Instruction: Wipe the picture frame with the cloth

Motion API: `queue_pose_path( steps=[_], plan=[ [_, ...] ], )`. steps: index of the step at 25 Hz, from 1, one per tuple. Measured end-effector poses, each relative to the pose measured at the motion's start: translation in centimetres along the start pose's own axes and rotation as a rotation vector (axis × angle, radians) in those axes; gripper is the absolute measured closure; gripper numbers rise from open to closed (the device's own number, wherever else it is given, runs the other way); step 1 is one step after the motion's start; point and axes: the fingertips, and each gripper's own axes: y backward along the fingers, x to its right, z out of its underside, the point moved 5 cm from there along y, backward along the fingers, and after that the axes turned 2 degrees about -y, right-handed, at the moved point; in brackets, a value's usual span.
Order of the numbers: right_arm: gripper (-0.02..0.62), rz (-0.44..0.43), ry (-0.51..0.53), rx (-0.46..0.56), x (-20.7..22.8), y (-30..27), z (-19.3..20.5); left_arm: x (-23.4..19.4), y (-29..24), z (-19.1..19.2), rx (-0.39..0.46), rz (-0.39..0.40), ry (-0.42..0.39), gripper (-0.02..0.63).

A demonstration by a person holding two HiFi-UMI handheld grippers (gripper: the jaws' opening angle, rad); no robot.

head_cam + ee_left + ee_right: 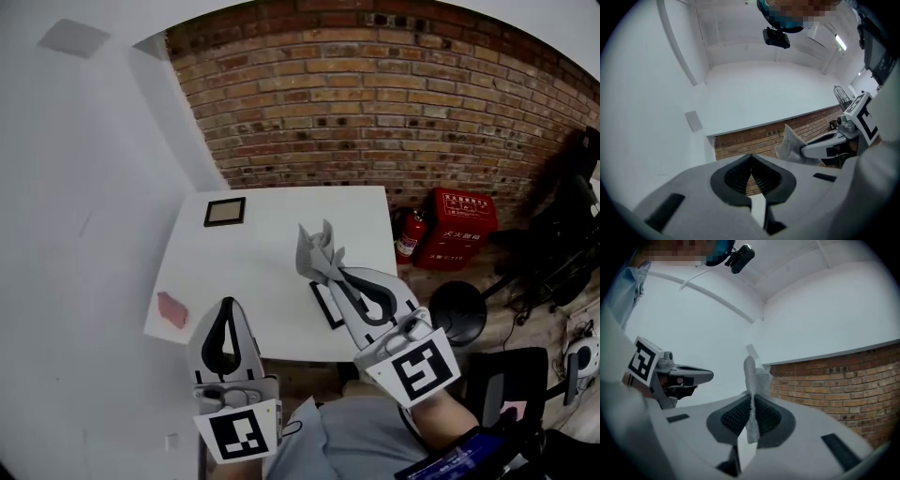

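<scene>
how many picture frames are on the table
2. One frame lies near the far left corner of the table. The second frame sits toward the near right edge, partly hidden under the right gripper holding the cloth.

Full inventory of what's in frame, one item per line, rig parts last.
table: 1, white, centre, in front of the brick wall
brick wall: 1, red-brown, behind the table
far picture frame: 1, black, table's far left corner
near picture frame: 1, black, table's near right, partly under the right gripper
pink object: 1, table's left edge, type unclear
fire extinguisher: 1, red, floor right of the table
red box: 1, floor by the wall
stool: 1, black, floor right of the table
cloth: 1, grey, pinched in the right gripper
left gripper: 1, grey, shut, empty
right gripper: 1, grey, shut on cloth
</scene>
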Motion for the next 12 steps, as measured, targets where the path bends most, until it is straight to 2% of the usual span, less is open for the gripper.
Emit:
queue_pose_path(
  steps=[6,12],
  plan=[
    [0.569,0.041,-0.019,-0.058,0.3,-0.3,2.3,0.2,-1.1,2.2,-0.036,0.012,0.025,0.597],
    [0.572,0.08,-0.017,-0.065,1.1,-0.5,3.2,0.8,-2.0,3.5,-0.051,0.033,0.044,0.597]
  ],
)
